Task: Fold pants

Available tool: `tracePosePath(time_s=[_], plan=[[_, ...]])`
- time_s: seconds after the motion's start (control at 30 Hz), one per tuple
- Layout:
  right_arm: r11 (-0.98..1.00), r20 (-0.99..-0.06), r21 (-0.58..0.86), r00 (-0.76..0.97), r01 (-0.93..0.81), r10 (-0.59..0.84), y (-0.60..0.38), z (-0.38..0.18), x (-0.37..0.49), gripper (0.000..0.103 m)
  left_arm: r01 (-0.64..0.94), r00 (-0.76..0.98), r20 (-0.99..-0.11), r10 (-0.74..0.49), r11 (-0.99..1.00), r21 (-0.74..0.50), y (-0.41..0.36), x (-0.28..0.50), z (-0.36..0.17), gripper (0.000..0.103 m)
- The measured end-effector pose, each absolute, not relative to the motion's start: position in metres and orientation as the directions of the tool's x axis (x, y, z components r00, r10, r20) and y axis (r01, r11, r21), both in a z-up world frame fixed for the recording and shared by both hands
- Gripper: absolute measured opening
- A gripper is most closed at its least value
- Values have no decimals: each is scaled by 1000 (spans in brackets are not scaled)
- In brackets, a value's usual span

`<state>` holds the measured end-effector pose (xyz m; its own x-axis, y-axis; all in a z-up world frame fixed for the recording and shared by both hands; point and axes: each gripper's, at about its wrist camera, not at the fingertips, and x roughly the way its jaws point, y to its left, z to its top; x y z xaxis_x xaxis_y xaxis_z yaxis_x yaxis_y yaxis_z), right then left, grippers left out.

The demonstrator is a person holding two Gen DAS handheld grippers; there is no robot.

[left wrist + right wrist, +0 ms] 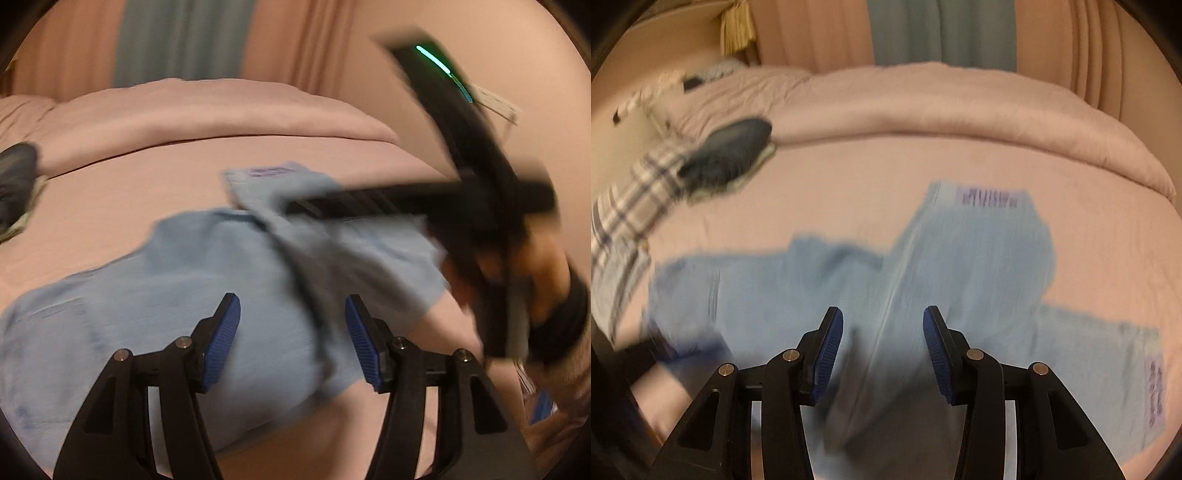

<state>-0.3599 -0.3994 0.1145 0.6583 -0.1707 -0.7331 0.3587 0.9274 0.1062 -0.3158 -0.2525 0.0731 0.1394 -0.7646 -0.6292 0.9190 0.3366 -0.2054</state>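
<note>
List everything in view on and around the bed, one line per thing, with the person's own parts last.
pants: one, light blue, spread on the bed, part folded over
bed cover: one, pink, under the pants
quilt: one, pink, bunched along the far side of the bed
dark cloth: one, dark blue-grey, far left on the bed
checked cloth: one, white and grey, left edge of the bed
curtains: pink with a grey-blue strip, behind the bed
left gripper: black with blue pads, open, nothing held, above the pants
right gripper: black with blue pads, open, nothing held, above the pants
hand: one, holding the right gripper
</note>
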Motion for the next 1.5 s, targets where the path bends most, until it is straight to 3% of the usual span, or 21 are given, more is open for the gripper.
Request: tracePosePath(time_s=[0.1,0.17,0.33,0.47,0.5,0.53,0.6,0.8,1.03,1.23,1.4,1.47,1.5], plan=[[921,-785,149,609,360,-111,-429,119,-321,45,940,94,-652,-752,283,-191,-276,-330,65,53],[918,-827,138,553,372,-100,-448,114,-290,45,948,77,-677,-732,264,-178,-289,-337,57,40],[910,-905,103,417,401,-81,-473,88,-224,47,952,43,-711,-702,246,-185,-306,-345,41,22],[899,-946,-31,276,438,-167,-478,49,-193,47,946,23,-729,-684,250,-205,-318,-344,28,19],[903,-941,-44,286,427,-181,-477,47,-192,40,945,19,-727,-687,250,-212,-319,-344,28,19],[904,-934,-43,304,425,-187,-477,48,-195,14,943,15,-724,-690,250,-219,-319,-343,29,19],[897,-919,8,357,442,-168,-483,55,-208,6,939,8,-724,-690,254,-232,-319,-339,29,14],[805,-778,301,620,511,-103,-511,107,-315,6,937,12,-726,-688,262,-233,-315,-333,35,9],[684,-581,470,779,558,-236,-518,150,-497,6,953,30,-717,-696,237,-190,-316,-342,46,9],[525,-606,554,746,646,-278,-494,88,-592,6,968,46,-753,-657,214,-128,-325,-354,43,9],[403,-642,621,732,672,-230,-503,41,-606,7,972,69,-773,-631,216,-90,-327,-353,41,8],[338,-615,684,760,647,-211,-510,38,-607,16,973,74,-779,-623,217,-80,-330,-349,40,8],[306,-591,715,778,628,-214,-515,37,-614,27,973,75,-782,-619,216,-77,-330,-349,39,9]])
